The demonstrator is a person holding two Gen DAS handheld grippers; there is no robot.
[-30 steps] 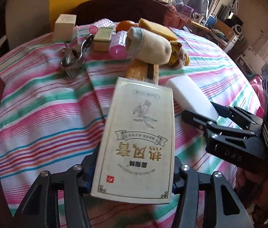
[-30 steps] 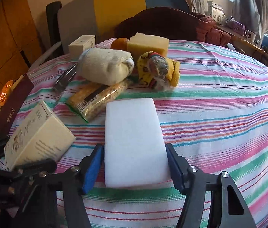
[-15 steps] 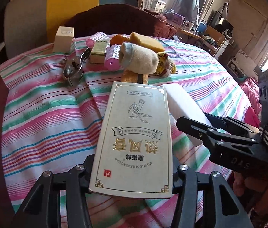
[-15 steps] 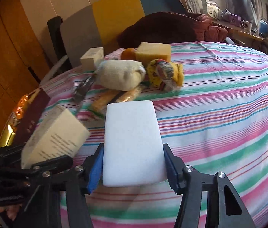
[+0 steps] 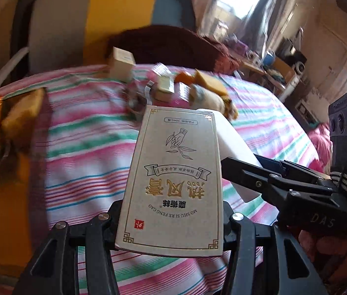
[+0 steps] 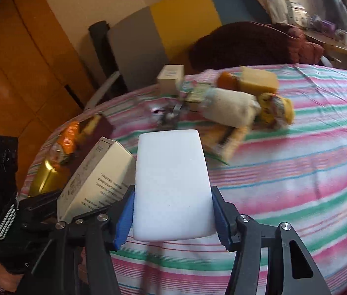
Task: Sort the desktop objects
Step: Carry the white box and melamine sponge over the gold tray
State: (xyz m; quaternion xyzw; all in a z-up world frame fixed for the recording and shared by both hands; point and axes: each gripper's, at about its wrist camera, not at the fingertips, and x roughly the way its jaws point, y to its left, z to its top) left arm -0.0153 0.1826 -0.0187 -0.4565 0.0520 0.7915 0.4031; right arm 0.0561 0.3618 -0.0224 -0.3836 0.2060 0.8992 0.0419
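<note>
both claws are busy carrying. the left claw (image 5: 171,217) is squeezed on a flat white box (image 5: 173,184) with gold writing, and the right claw (image 6: 172,217) is pinching a white sponge block (image 6: 172,184). both things look lifted off the striped worktop (image 6: 296,172), side by side. the other things (a rolled sock (image 6: 232,107), a small box (image 6: 171,77)) sit at the far edge. next, i think each thing needs a tidy spot, then a gentle set-down before letting go.

**Box and sponge both off the cloth**

You have the printed cream box (image 5: 173,184), gold lettering upside down to you, lifted and tilted. Just beside it, your plain white sponge block (image 6: 172,184) is also raised above the striped cloth.
</note>
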